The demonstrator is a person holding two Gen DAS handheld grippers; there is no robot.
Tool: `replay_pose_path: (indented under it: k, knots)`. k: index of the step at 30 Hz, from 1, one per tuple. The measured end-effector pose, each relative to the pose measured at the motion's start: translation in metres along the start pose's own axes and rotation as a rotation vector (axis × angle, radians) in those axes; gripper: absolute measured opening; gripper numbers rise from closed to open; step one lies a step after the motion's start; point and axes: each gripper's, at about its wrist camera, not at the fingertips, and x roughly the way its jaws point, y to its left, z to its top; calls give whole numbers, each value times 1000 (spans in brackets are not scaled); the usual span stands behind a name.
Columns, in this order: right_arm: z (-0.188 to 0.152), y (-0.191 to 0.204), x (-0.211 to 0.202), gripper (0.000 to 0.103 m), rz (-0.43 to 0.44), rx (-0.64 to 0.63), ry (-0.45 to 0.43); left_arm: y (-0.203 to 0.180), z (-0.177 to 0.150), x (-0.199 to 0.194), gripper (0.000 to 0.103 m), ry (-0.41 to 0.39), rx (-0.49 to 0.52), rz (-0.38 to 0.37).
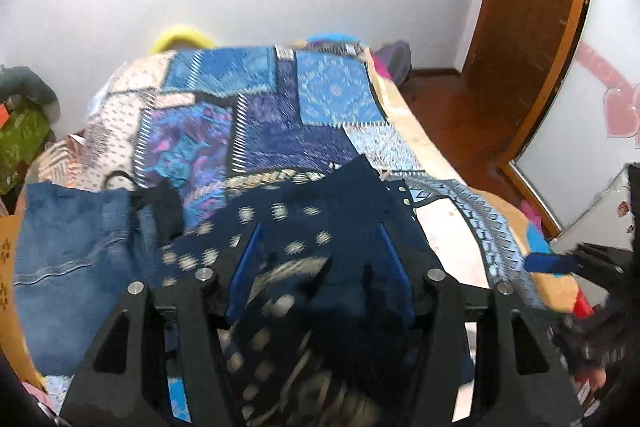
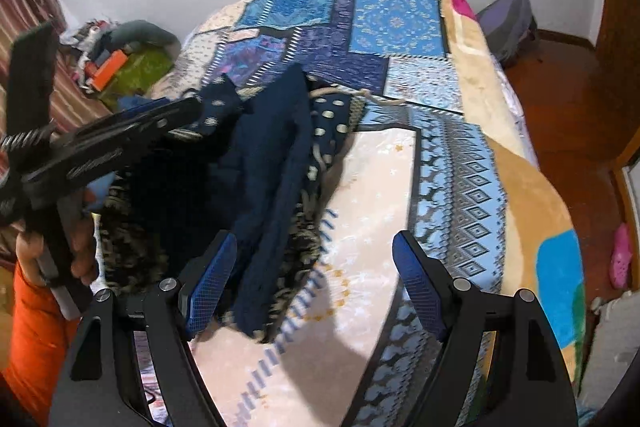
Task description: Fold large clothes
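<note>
A dark navy garment with pale dots [image 2: 264, 155] lies bunched on the patchwork bed cover [image 2: 392, 27]. My left gripper [image 1: 320, 251] has its blue pads wide apart with the navy garment [image 1: 312, 211] bunched between and over them; whether it grips the cloth is unclear. In the right wrist view the left gripper [image 2: 188, 111] comes in from the left with the cloth at its tips. My right gripper [image 2: 316, 283] is open, its left pad [image 2: 212, 275] beside the garment's near edge, holding nothing.
A blue denim piece [image 1: 72, 243] lies on the bed at the left. Clutter and a green bag [image 2: 132, 67] sit left of the bed. A wooden door [image 1: 528, 7] and wooden floor [image 2: 560, 75] are to the right, with a pink shoe [image 2: 620, 259].
</note>
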Motion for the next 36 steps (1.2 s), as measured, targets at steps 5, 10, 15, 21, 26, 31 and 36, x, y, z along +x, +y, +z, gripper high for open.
replay_pose_path:
  k: [5,10,15,21,26,31,36]
  knots:
    - [14,16,-1,77,118,35,6,31,-21,-44,66,-42,8,73]
    - [36,33,18,77,203,67,46,64,-55,-49,66,11,-17,127]
    - [50,35,63,77,247,148,141,80,-86,-21,66,101,-100,54]
    - [47,17,98,77,264,252,199,74,-101,-3,66,104,-106,21]
    - [48,9,100,80,392,300,195,82,-77,-7,66,16,-166,42]
    - [53,12,105,80,474,336,210,76,-68,22,67,82,-188,-11]
    - [59,28,104,83,479,286,209,47,-73,39,67,106,-104,37]
